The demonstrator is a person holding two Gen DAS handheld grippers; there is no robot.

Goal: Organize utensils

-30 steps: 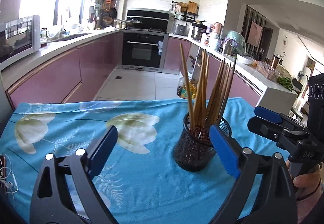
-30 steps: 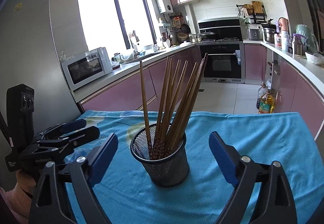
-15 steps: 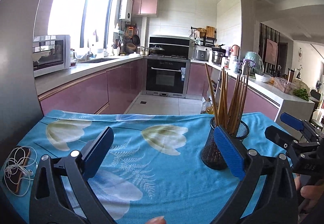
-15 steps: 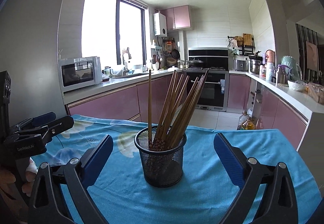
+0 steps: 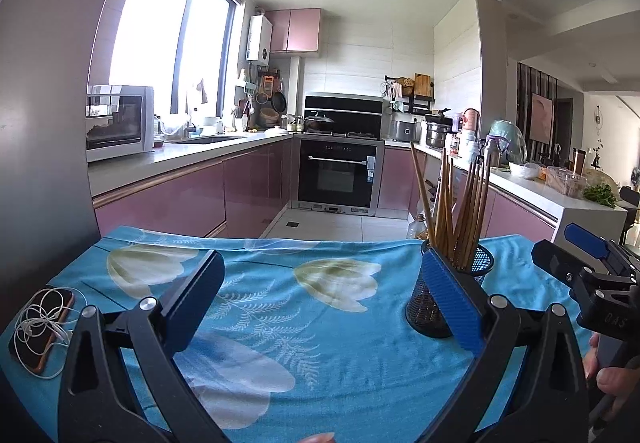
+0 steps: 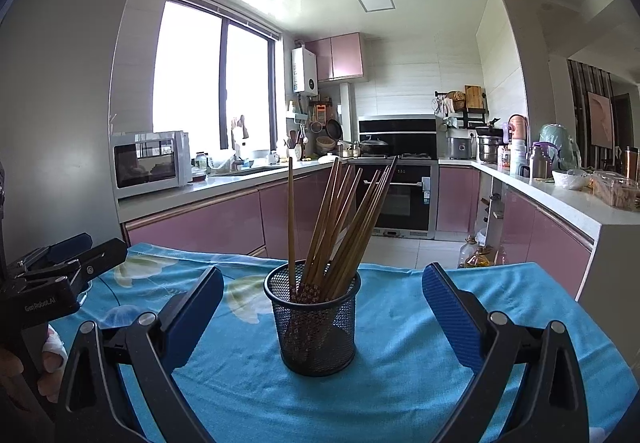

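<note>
With both grippers, left (image 5: pixel 320 301) and right (image 6: pixel 322 317), gaping empty, we judged the chopsticks (image 6: pixel 340 219) gathered in the mesh holder (image 6: pixel 316 323) at 12 o'clock; withdrawal seemed next.

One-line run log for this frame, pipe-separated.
chopsticks standing in mesh holder | left gripper open, empty | right gripper open, holder ahead, untouched | tablecloth

Bare cloth (image 6: pixel 404 359) around holder (image 6: pixel 316 327)

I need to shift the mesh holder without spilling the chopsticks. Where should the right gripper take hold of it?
Grip the black mesh cup low on its round wall, coming in level from the near side, one pad on each flank. The chopsticks fan out above the rim, so a top approach is blocked. The right gripper already stands open and wider than the cup.
</note>
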